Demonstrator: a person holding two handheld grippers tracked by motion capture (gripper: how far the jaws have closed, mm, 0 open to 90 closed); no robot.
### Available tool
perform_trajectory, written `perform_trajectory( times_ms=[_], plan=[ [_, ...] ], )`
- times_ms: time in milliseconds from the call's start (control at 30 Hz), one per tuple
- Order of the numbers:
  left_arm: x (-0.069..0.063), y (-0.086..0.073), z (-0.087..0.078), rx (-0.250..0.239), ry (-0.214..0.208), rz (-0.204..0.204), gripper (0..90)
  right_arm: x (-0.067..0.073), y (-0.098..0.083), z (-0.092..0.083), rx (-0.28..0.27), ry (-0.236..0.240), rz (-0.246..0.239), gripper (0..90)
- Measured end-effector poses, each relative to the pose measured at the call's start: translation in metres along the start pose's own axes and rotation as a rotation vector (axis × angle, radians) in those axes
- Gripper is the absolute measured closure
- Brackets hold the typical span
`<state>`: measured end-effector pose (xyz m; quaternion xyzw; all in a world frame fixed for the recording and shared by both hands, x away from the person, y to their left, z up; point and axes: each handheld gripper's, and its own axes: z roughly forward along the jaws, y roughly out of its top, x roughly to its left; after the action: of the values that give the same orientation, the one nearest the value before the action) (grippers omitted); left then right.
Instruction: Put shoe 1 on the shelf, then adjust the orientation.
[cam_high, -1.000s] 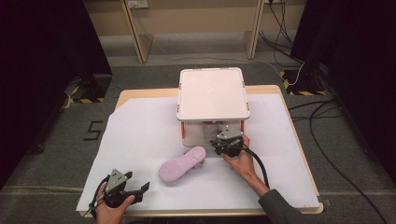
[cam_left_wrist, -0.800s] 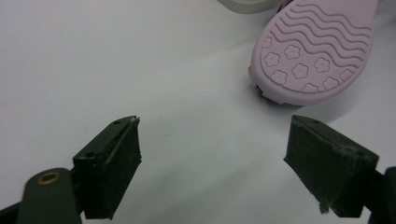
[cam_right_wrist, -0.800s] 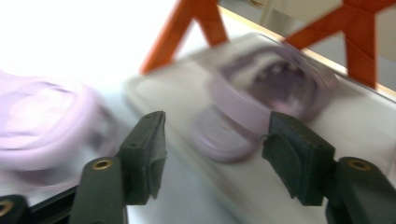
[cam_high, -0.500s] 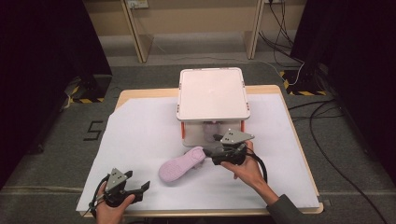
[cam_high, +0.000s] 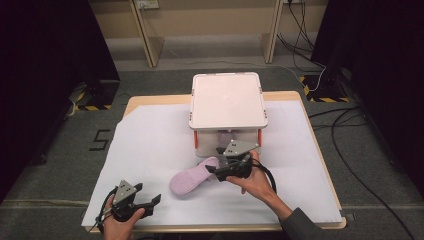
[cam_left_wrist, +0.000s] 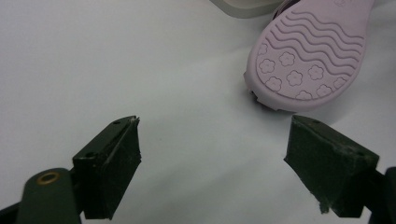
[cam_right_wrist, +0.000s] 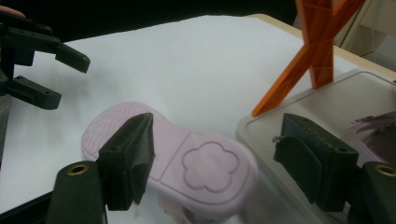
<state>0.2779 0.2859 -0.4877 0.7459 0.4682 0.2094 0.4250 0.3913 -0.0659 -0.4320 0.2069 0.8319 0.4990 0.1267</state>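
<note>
With my right gripper (cam_high: 214, 170) fingers just spread off the pink shoe (cam_high: 192, 176), lying sole-up on the surface against the box (cam_high: 227, 103), my open, empty left gripper (cam_high: 150, 201) should probably grasp it next.

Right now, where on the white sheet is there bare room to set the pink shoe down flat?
Free: the white sheet left of the lidded box, between it and the left gripper. Crowded: in front of the box, where the pink shoe and right gripper sit.

One pink shoe (cam_high: 192, 176), one lidded box (cam_high: 227, 100).
</note>
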Motion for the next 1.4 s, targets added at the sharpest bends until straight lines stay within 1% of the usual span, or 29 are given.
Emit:
perform_trajectory(
  times_ms=[167, 200, 233, 300, 400, 467, 633, 700, 767, 833, 900, 933, 967, 1067, 1100, 1200, 1233, 1300, 1333, 1367, 1400],
  plan=[
    [0.0, 0.0, -0.001, -0.009, 0.001, -0.002, 17.1, 0.005, 0.002, 0.014, 0.019, 0.021, -0.017, 26.6],
    [0.0, 0.0, -0.001, -0.009, 0.001, -0.002, 17.0, 0.005, 0.002, 0.014, 0.019, 0.021, -0.017, 26.6],
    [0.0, 0.0, -0.001, -0.009, 0.002, -0.004, 17.0, 0.007, 0.002, 0.019, 0.031, 0.031, -0.017, 26.4],
    [0.0, 0.0, -0.001, -0.009, 0.003, -0.002, 16.9, 0.007, 0.001, 0.023, 0.045, 0.04, -0.022, 26.1],
    [0.0, 0.0, -0.001, -0.003, 0.003, -0.002, 16.9, 0.007, 0.0, 0.031, 0.056, 0.05, -0.032, 26.0],
    [0.0, 0.0, -0.001, -0.005, 0.003, -0.001, 16.9, 0.007, 0.0, 0.035, 0.066, 0.053, -0.027, 26.1],
    [0.001, 0.0, -0.001, -0.004, 0.003, -0.006, 16.6, 0.004, 0.0, 0.042, 0.069, 0.066, -0.017, 26.1],
    [0.0, 0.0, -0.001, -0.008, 0.0, 0.002, 16.5, 0.003, -0.002, 0.045, 0.072, 0.067, -0.016, 26.0],
    [0.0, 0.002, 0.0, -0.01, 0.0, 0.005, 16.5, 0.004, -0.003, 0.048, 0.078, 0.049, -0.035, 24.8],
    [0.0, 0.001, 0.001, -0.007, 0.0, 0.007, 16.6, 0.006, -0.002, 0.052, 0.08, 0.043, -0.05, 25.9],
    [0.0, 0.0, 0.001, -0.005, -0.002, 0.005, 16.5, 0.006, -0.002, 0.054, 0.077, 0.047, -0.051, 27.4],
    [-0.001, 0.0, 0.001, -0.007, -0.002, 0.009, 16.6, 0.008, -0.001, 0.055, 0.065, 0.046, -0.039, 30.0],
    [-0.001, 0.0, 0.0, -0.005, -0.002, 0.011, 16.6, 0.008, -0.001, 0.056, 0.051, 0.042, -0.049, 29.5],
    [0.0, -0.002, 0.0, -0.001, -0.001, 0.006, 16.6, 0.009, 0.0, 0.058, 0.06, 0.051, -0.048, 28.7],
    [0.001, -0.001, 0.0, -0.004, -0.001, 0.009, 16.6, 0.008, 0.001, 0.061, 0.087, 0.056, -0.056, 28.8],
    [0.0, 0.0, 0.0, -0.008, 0.0, 0.012, 16.6, 0.008, 0.001, 0.06, 0.098, 0.077, -0.044, 31.6],
    [0.0, -0.001, 0.0, -0.003, 0.0, 0.01, 16.5, 0.008, 0.001, 0.06, 0.099, 0.089, -0.05, 31.6],
    [0.0, -0.001, 0.0, -0.001, -0.001, 0.007, 16.6, 0.01, 0.0, 0.057, 0.128, 0.122, -0.043, 31.6],
    [0.0, -0.001, 0.0, -0.001, -0.001, 0.007, 16.6, 0.01, 0.0, 0.057, 0.128, 0.122, -0.043, 31.6],
    [0.0, -0.001, 0.0, -0.002, -0.001, 0.008, 16.6, 0.011, -0.001, 0.055, 0.138, 0.138, -0.041, 32.0],
    [0.0, -0.001, 0.0, -0.003, -0.002, 0.012, 16.6, 0.015, 0.0, 0.05, 0.164, 0.165, -0.068, 33.2]
  ],
)
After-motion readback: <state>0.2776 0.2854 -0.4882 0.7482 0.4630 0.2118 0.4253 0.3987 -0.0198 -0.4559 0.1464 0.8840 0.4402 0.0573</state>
